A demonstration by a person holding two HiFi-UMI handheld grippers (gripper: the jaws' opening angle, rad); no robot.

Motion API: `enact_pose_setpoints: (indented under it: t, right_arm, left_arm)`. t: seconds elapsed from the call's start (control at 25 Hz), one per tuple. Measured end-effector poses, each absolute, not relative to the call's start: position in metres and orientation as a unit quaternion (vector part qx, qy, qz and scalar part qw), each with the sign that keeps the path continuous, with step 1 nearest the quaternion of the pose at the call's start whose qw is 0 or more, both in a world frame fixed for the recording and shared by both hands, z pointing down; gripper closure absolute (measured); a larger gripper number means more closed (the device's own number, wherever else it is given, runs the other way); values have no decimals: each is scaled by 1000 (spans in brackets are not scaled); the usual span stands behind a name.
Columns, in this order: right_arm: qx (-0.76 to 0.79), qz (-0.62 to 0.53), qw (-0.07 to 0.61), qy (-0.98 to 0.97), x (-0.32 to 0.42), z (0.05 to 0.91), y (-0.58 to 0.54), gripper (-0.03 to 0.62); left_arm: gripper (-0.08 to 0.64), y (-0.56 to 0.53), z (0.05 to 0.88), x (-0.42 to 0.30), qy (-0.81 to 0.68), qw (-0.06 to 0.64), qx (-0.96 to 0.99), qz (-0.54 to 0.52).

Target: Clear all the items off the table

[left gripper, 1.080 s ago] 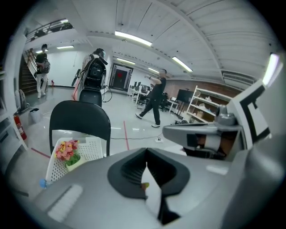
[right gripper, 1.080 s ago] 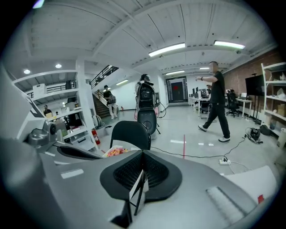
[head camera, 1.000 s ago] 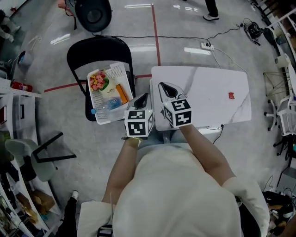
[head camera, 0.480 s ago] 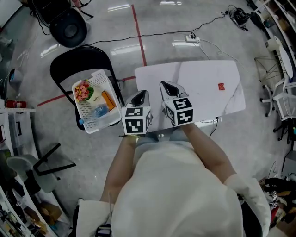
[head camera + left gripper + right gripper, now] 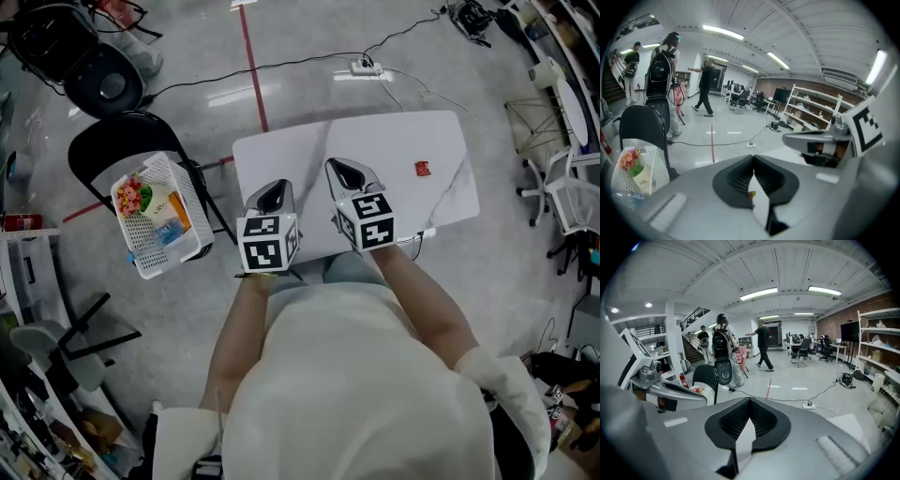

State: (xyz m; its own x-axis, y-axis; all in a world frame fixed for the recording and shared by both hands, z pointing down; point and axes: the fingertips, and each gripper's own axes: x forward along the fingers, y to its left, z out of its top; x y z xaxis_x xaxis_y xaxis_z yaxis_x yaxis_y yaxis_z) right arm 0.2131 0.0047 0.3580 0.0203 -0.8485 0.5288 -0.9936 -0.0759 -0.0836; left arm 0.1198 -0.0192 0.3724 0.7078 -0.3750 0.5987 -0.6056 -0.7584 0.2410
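Observation:
A white marble-patterned table [image 5: 384,141] carries one small red item [image 5: 422,169] near its right end. Left of the table, a white basket [image 5: 141,246] rests on a black folding chair [image 5: 103,141] and holds flowers, an orange pack and a bottle. Both grippers hover side by side over the table's near edge, well left of the red item. My left gripper [image 5: 272,194] is shut, its pads meeting at the tip [image 5: 753,157]. My right gripper [image 5: 345,174] is shut too [image 5: 750,399], with nothing in it. The basket [image 5: 623,187] and chair [image 5: 640,124] also show in the left gripper view.
A power strip [image 5: 361,67] with cables lies on the floor beyond the table, beside a red tape line [image 5: 251,56]. A black office chair [image 5: 94,80] stands at far left, a white chair [image 5: 562,192] at right. People [image 5: 764,345] walk in the distance.
Both grippers have moved right, away from the basket on the chair and further along the table's near edge. Their jaws stayed shut.

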Motion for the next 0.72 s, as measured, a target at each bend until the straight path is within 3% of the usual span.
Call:
enact_pose_setpoints:
  t: [0.72]
  right_arm:
    - [739, 259, 154, -602, 404, 397, 119, 594]
  left_arm:
    - [551, 88, 407, 299, -208, 208, 908, 298]
